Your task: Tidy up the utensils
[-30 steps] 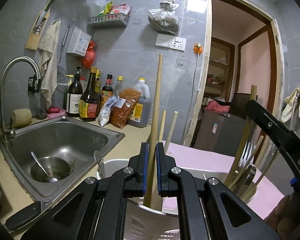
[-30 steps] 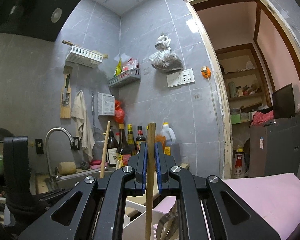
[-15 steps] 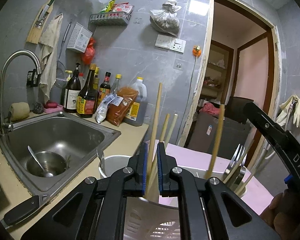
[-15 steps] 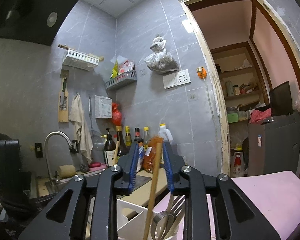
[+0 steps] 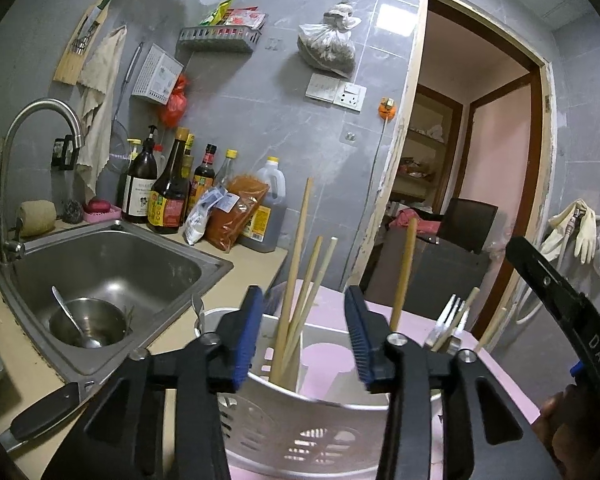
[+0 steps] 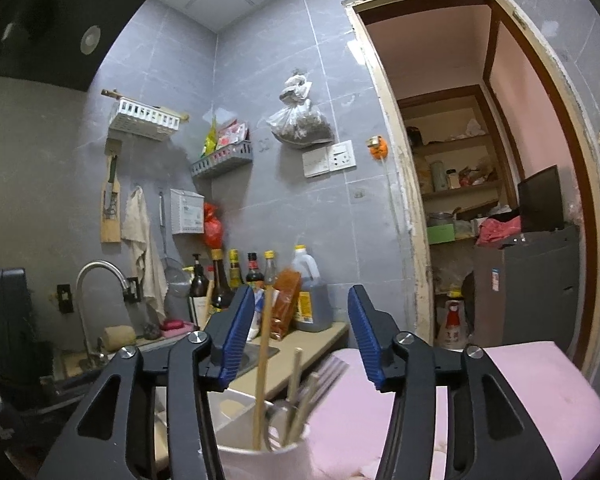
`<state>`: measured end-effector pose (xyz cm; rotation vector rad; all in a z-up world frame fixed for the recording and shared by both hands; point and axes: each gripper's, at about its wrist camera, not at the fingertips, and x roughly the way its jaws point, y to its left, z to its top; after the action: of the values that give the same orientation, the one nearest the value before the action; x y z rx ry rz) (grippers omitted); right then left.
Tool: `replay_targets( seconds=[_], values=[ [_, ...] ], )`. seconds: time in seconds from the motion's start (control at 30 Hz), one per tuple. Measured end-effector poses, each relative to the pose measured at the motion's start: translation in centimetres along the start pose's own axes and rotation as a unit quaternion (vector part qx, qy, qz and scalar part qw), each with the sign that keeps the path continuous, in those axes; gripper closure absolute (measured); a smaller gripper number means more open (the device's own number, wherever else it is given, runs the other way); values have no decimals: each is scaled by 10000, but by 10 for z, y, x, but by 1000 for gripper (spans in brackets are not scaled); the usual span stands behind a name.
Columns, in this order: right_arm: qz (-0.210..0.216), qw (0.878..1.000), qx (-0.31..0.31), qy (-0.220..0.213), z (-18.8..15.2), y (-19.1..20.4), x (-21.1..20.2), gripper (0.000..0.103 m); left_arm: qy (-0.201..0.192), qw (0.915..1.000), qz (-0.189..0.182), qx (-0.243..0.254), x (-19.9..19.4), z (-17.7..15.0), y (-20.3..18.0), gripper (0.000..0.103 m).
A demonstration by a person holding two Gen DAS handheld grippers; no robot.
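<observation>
Wooden chopsticks [image 5: 296, 276] stand in the white perforated holder [image 5: 300, 420] right in front of your left gripper [image 5: 304, 336]: three of them lean together in the holder's left compartment, tips up, between the blue pads but touched by neither. Your left gripper's jaws are opening, nothing clamped. A fourth wooden stick [image 5: 405, 272] rises just right of the holder's middle, and fork tines [image 5: 452, 314] show at its right end, beside two more stick tips. Left of the holder lies the steel sink [image 5: 112, 264], with one bowl [image 5: 88, 320] and one spoon [image 5: 66, 308] in it. Behind the sink, along the wall, you have a row of sauce bottles [image 5: 172, 192] and one large oil jug [image 5: 266, 208].

Your right gripper [image 6: 302, 334] is likewise opening, its pads clear of the single tall chopstick [image 6: 263, 364] standing between them in the holder's round white end [image 6: 260, 456]. Beside that stick you see one shorter stick [image 6: 294, 396] and blurred metal cutlery [image 6: 320, 376]; its count cannot be told. The holder rests on a pink surface [image 6: 520, 380].
</observation>
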<state>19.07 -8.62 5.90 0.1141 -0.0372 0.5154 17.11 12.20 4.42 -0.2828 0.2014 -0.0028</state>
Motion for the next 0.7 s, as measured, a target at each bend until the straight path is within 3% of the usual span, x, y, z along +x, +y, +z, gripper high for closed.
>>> replay_targets(
  seconds=[0.1, 0.2, 0.57, 0.7],
  values=[
    [-120, 9999, 19, 76, 2, -7, -9, 48, 108, 9999, 9, 59, -3, 0, -5, 59],
    [-206, 9996, 84, 151, 3, -15, -19, 33, 285, 9996, -69, 40, -7, -1, -8, 51],
    [-636, 9970, 240, 374, 5, -42, -67, 14, 453, 9987, -132, 214, -31, -7, -28, 21],
    [-806, 9959, 159, 367, 10, -46, -85, 0, 364, 9989, -81, 282, -41, -11, -37, 8]
  ],
)
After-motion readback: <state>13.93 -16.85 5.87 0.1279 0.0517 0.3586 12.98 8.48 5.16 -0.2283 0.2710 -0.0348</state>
